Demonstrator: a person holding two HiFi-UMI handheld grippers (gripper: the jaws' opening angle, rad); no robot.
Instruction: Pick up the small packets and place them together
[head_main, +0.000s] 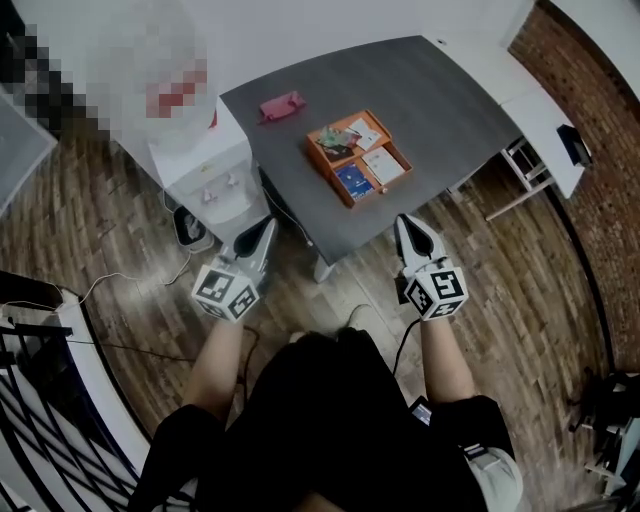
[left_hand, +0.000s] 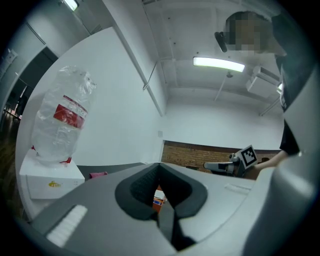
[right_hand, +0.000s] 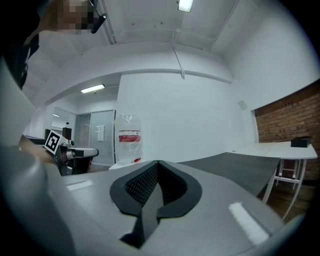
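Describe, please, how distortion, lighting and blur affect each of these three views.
Head view: wide-angle lens bows the edges of the grey table; light is even, mosaic patch upper left. Left gripper view: dark corners, a bright ceiling strip light, the left tool looming large. Right gripper view: same dark corners, curved walls, the right tool filling the lower frame.

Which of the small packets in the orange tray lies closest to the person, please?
The blue packet, in the orange tray's near corner. The white packet beside it sits slightly further back, and the rest lie at the far end.
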